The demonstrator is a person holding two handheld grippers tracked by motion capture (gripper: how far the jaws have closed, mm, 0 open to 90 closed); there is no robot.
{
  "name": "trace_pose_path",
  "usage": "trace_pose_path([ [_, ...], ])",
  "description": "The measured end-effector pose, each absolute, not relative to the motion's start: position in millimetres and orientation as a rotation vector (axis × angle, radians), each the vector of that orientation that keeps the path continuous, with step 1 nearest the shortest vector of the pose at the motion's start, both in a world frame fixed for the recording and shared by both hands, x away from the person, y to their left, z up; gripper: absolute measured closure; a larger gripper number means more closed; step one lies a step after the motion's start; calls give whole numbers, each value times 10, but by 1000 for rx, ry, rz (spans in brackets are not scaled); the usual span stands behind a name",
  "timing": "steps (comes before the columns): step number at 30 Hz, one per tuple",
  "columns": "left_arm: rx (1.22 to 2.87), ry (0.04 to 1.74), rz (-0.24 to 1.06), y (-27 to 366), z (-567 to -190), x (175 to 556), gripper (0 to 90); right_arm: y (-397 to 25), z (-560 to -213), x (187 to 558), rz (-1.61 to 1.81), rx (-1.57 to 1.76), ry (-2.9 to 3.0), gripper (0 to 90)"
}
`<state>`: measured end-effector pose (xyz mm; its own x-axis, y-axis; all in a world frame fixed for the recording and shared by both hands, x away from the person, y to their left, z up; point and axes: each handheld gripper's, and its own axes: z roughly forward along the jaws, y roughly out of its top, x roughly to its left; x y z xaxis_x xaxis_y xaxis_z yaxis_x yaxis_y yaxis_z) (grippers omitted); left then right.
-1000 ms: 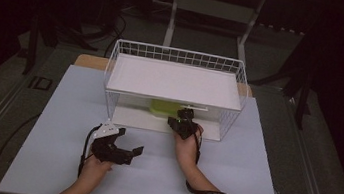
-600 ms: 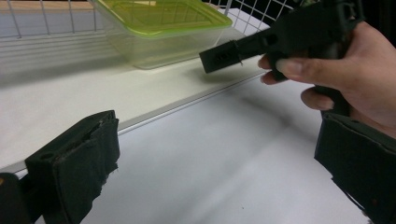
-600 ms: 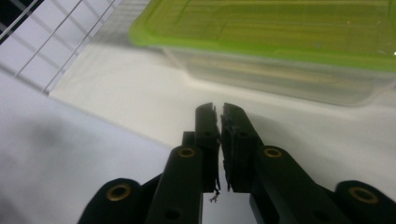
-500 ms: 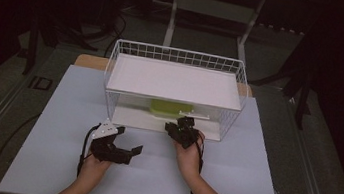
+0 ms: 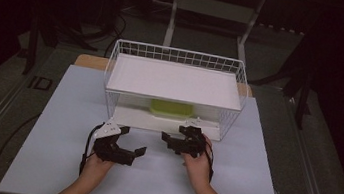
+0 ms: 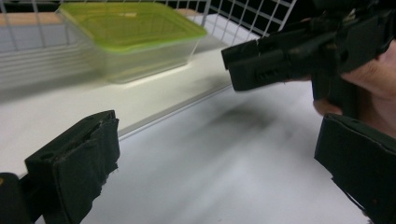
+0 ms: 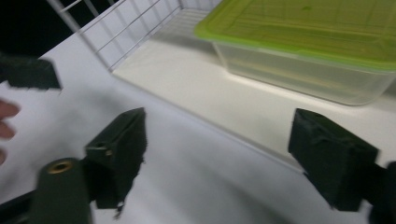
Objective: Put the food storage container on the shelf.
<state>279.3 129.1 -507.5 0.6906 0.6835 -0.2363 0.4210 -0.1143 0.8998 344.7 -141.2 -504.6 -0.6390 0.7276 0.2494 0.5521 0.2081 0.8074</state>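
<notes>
Two hand-held grippers rest low over a pale desk (image 5: 50, 161) whose sheet covers nearly the whole top; a strip of bare wood shows at its far edge. Beyond the desk the room is dark, with a grey floor, cables and metal stand legs at the far side.

Largest on the desk is a white wire rack (image 5: 179, 57), standing at the far middle, with a flat white upper shelf and an open lower level facing the person. On that lower level, toward the back and roughly central, sits a clear container with a green lid (image 5: 171, 108), closed and upright.

The person's forearms enter from the near edge. The left gripper (image 5: 130, 141) lies near the rack's left front corner, its jaws spread and pointing right and slightly far, holding nothing. The right gripper (image 5: 170, 141) sits just in front of the rack's lower opening, right of centre, jaws pointing left toward the other gripper and likewise spread and empty. The two grippers are near each other but apart. In the right gripper view the container (image 7: 308, 51) lies ahead beyond the parted jaws, well clear of them.
</notes>
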Motion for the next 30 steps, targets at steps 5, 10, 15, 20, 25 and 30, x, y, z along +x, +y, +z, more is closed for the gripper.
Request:
trace_pose_path([
  [5, 1768, 828, 296, 1284, -4956, 2771, 8, -1447, -4979, 3381, 1410, 1202, 2292, 179],
  [10, 1758, 754, 267, 1335, -4826, 2711, 8, -1507, -4897, 3270, 1409, 1179, 2307, 179],
  [15, 1770, 751, 260, 1411, -4798, 2671, 8, -1581, -4862, 3179, 1407, 1159, 2316, 181],
  [20, 1779, 820, 277, 1487, -4818, 2612, 8, -1688, -4825, 3072, 1425, 1139, 2333, 181],
  [25, 1789, 815, 243, 1547, -4863, 2545, 8, -1815, -4774, 2958, 1447, 1112, 2319, 181],
  [30, 1792, 793, 227, 1622, -4841, 2471, 8, -1961, -4746, 2865, 1461, 1105, 2299, 182],
])
